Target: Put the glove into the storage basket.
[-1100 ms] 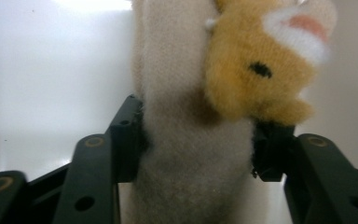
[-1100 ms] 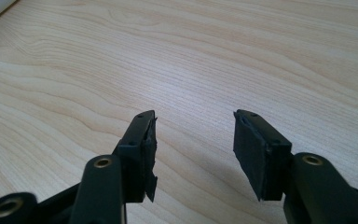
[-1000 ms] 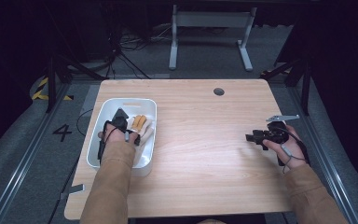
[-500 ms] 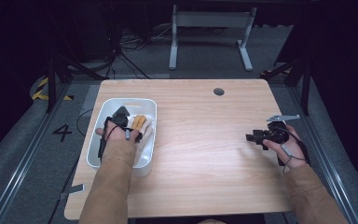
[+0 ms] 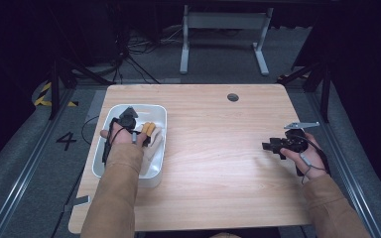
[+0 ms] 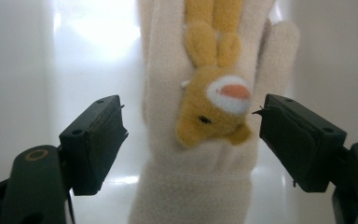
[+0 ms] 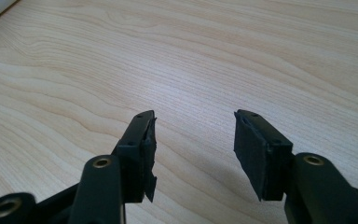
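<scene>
Left claw [image 6: 191, 140] is positioned inside the white tub [image 5: 104, 163] at the left side of the tabletop [image 5: 218, 163]. Its jaws stand wide apart, one on each side of a cream glove [image 6: 196, 196] that lies flat on the tub floor. The glove carries a yellow rabbit patch [image 6: 214, 112] with a white and orange muzzle. Neither jaw touches the fabric; a clear gap shows on both sides.

Right claw [image 7: 193, 149] is held low over bare tabletop, well apart from the tub. Its jaws are apart with nothing between them.

Assessment: the step in hand appears to be a grasp on the glove to lift it from the tub.

Risks noted:
- The jaws bracket the widest part of the glove. Closing here may only bunch the fabric, or the jaws may skid on the glossy tub floor if held too high or too low.
- A shallow pinch could catch the rabbit patch alone; the glove would then hang from it and might slip free.
- Soft fabric will droop when raised. A trailing cuff or finger could drag on the tub wall and pull the glove out of the grip.
- The tub looks light; a snag might shift or tip it, as the right claw is too far away to steady it.
</scene>
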Motion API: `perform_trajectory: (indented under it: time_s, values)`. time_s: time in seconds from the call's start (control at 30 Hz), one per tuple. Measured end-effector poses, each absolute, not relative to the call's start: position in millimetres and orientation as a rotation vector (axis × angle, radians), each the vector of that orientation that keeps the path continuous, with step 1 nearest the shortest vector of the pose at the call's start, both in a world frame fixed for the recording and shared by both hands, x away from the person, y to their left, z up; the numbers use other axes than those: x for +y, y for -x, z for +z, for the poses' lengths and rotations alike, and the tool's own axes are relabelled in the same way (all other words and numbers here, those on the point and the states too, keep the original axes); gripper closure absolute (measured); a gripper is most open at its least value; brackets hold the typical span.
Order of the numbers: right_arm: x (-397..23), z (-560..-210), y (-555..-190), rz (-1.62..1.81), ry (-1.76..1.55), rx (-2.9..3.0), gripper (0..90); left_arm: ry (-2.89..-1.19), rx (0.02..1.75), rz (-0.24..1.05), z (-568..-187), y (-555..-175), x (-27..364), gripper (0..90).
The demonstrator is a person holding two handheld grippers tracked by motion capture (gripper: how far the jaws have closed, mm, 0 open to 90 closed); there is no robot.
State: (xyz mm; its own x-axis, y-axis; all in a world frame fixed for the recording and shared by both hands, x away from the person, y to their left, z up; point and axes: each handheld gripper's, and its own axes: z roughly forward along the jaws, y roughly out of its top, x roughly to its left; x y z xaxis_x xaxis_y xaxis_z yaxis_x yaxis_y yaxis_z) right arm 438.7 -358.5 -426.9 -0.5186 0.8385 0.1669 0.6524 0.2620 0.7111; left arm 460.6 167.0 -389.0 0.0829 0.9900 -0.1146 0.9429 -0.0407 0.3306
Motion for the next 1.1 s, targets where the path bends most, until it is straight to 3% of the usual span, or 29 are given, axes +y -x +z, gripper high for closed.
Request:
perform_trajectory:
  time_s: [0.53, 1.1]
  values:
    - [-358, -428, -438, 1.095, -1.387, 2.296, 49.1, -2.004, 1.773, 0.274, -365, -452, 174, 29.0]
    - [-367, -427, -431, 1.095, -1.395, 2.283, 49.5, -2.044, 1.578, 0.263, -341, -452, 132, 32.0]
